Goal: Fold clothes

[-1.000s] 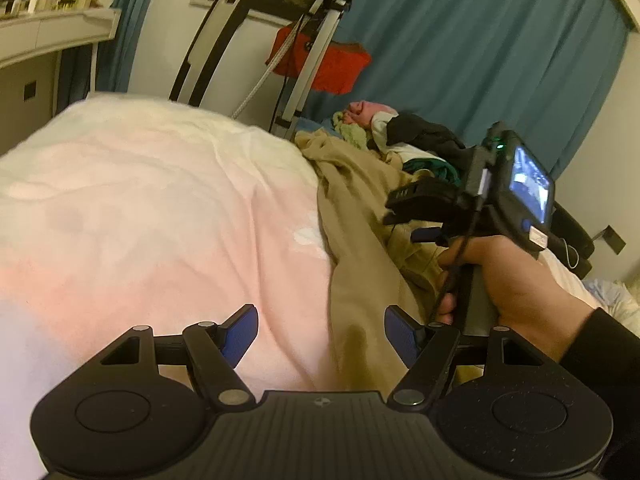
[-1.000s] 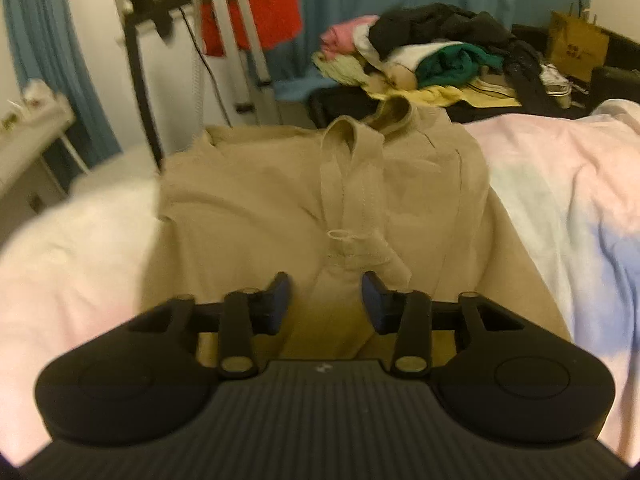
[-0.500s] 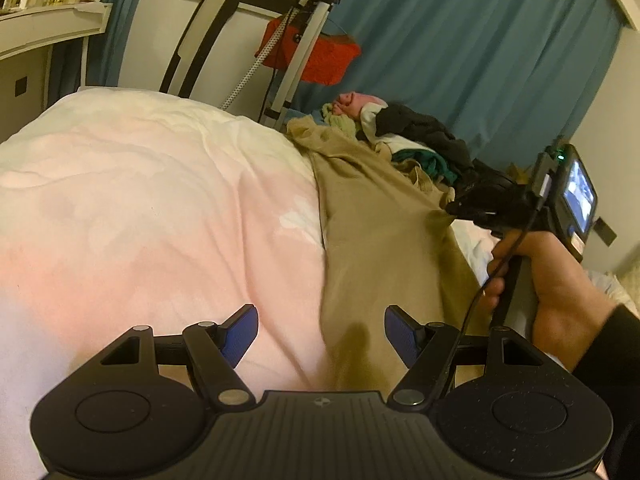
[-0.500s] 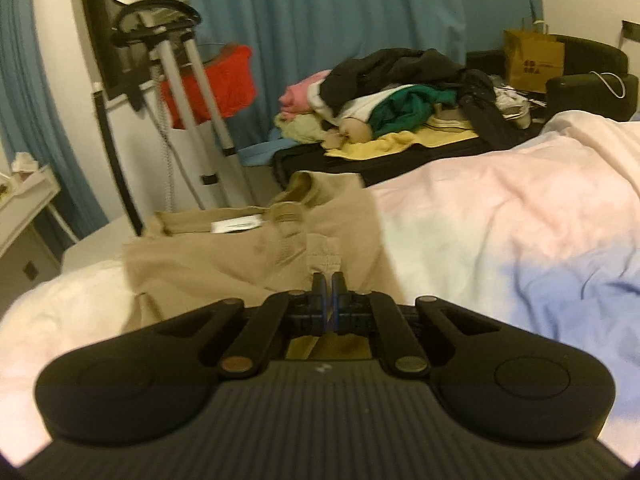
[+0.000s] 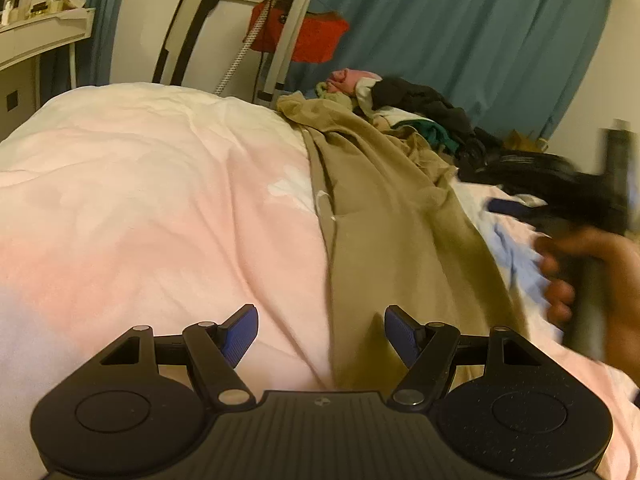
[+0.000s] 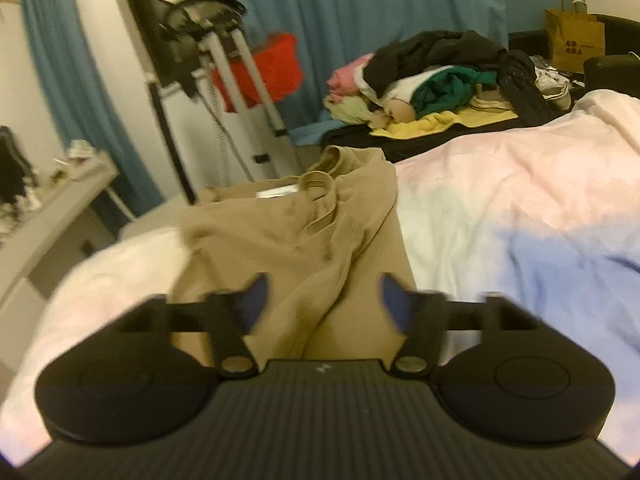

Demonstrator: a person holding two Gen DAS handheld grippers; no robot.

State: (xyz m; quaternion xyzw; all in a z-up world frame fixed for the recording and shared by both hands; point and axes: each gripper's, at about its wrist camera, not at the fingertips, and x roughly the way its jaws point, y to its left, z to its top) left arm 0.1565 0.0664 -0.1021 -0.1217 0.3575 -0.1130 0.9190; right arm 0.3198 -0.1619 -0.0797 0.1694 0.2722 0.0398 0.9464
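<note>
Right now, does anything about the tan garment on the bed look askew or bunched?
Yes. The tan garment lies in a narrow, rumpled strip on the duvet, its collar end bunched near the bed's far edge rather than spread flat. Both tools are off it: left tool open, right tool opening with nothing gripped.

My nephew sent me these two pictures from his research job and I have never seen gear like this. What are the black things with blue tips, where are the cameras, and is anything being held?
No robot here: a person holds a hand-operated gripper in each hand, with a camera on each looking forward along its two blue-padded fingers.

One picture looks from the left gripper, which is open over the bed. At its right edge you see the person's hand, blurred.

The other looks from the right gripper, whose jaws are opening with nothing clamped.

A tan garment lies on the pale pink bedcover. Nothing is held.
</note>
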